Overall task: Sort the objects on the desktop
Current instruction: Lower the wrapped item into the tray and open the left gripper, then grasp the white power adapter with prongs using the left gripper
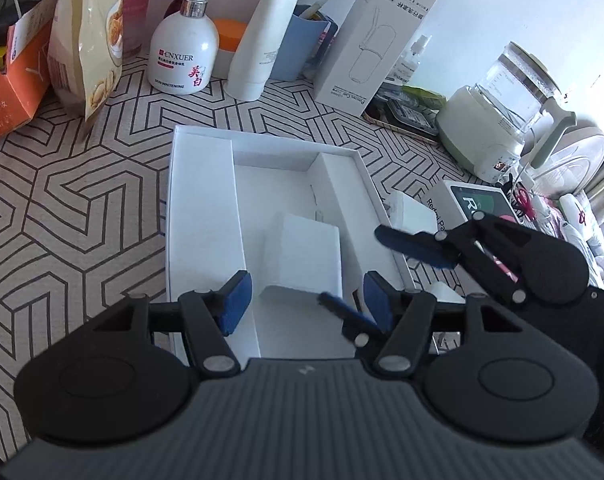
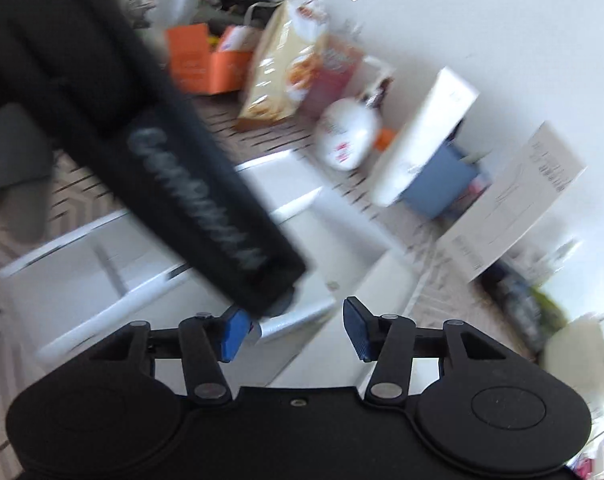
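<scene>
On the worktop (image 1: 81, 200) before you lay the open box (image 1: 197, 216) with a small carton (image 1: 306, 252) inside, the pump bottle (image 1: 183, 54) stood behind it, the kettle (image 1: 498, 120) to its right.

Bright daylight (right wrist view motion-blurred)

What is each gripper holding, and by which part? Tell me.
Nothing is held. The left gripper is open above the white box; the right gripper is open too, with nothing between its fingers.
</scene>
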Demonstrator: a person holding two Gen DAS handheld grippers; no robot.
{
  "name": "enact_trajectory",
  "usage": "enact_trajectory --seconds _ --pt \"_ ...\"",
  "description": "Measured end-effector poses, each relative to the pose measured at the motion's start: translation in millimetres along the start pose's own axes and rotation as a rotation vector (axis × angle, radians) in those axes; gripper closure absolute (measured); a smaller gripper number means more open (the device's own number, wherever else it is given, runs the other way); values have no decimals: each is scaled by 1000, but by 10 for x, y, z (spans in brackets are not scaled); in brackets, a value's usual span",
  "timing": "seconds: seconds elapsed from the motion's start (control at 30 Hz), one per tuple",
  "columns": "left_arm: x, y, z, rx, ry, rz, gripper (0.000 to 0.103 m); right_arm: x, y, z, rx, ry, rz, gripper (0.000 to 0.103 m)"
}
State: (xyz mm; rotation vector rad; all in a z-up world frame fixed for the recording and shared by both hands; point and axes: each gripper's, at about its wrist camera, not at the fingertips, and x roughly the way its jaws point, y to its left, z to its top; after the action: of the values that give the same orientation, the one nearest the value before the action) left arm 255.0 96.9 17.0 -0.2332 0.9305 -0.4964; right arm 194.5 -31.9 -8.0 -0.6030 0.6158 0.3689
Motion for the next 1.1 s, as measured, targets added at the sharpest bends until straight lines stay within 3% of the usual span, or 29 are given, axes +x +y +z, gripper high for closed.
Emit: enact_trajectory --seconds 0.2,0.37,0.47,0.57,0.7,0.77,0.97,1.0,1.1 --pt "-74 -63 -26 -2 -29 -3 42 -260 -452 -277 220 -14 149 46" --pt "-150 -293 -44 11 -69 -26 42 -602 -618 -648 157 66 58 41" --pt "-106 -583 -87 73 -46 -61 42 -742 -758 -835 192 91 90 34" --pt "25 -935 -146 122 -18 -81 32 -808 -843 -964 242 89 91 34" --pt "277 -1383 -259 240 10 -31 30 -914 -821 -1124 237 62 15 34" --pt "394 -1536 -342 327 19 -9 30 -1016 -818 -1235 257 36 31 34" --pt "658 -1872 -520 572 34 92 53 -1318 -792 -1538 295 -24 87 34" --pt "706 -1887 -512 573 45 92 58 -1345 -784 -1570 296 -31 99 34" --pt "820 -1884 -475 558 52 103 58 -1397 -783 -1638 314 -52 125 34"
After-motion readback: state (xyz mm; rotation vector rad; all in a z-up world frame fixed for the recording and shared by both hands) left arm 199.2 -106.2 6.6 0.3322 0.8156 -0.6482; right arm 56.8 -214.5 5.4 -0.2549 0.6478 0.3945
